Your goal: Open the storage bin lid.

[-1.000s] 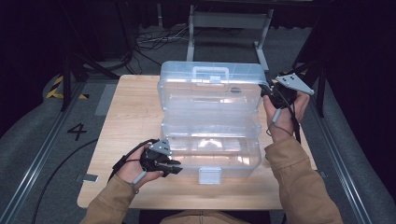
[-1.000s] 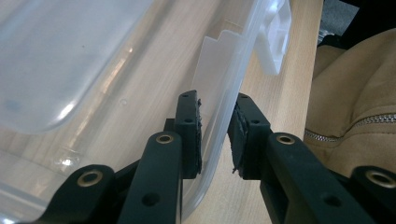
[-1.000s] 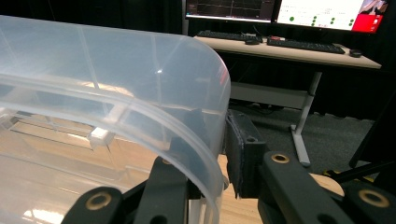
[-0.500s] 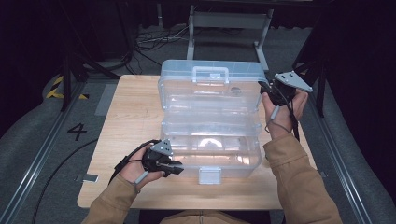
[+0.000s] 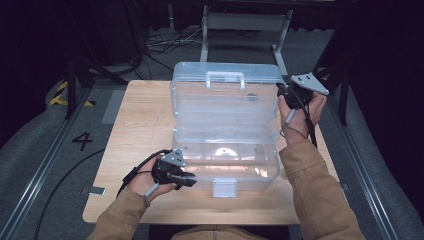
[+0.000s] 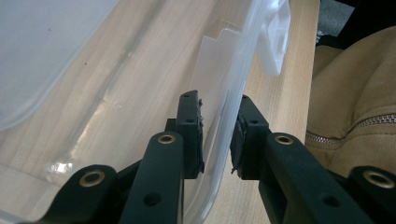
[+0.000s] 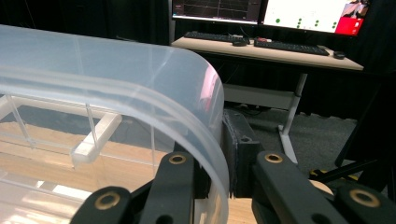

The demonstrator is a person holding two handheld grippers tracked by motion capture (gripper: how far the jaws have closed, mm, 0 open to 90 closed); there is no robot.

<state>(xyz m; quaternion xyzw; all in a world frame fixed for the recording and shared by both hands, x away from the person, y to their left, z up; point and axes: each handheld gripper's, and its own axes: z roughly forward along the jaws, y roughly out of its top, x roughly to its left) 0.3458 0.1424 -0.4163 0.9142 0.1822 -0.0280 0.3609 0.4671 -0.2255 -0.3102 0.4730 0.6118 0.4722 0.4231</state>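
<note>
High view: fixed above the person's side, looking forward and down; takes in the whole pale wooden surface (image 5: pixel 140 125), the open clear plastic hinged box (image 5: pixel 225 130), grey floor and dark stands beyond. Moderate distance

Left tool view: rides the left tool (image 6: pixel 217 140), very near, looking along its black jaws at the clear box's front wall (image 6: pixel 219 79), wood grain and a tan sleeve to the side

Right tool view: rides the right tool (image 7: pixel 217 154), very near, looking level across the box's raised lid edge (image 7: pixel 140 84) toward a far desk with lit monitors (image 7: pixel 261 11)

Shared: box and surface appear in all three; high view shows both tools, left (image 5: pixel 186 179), right (image 5: pixel 284 92)
</note>
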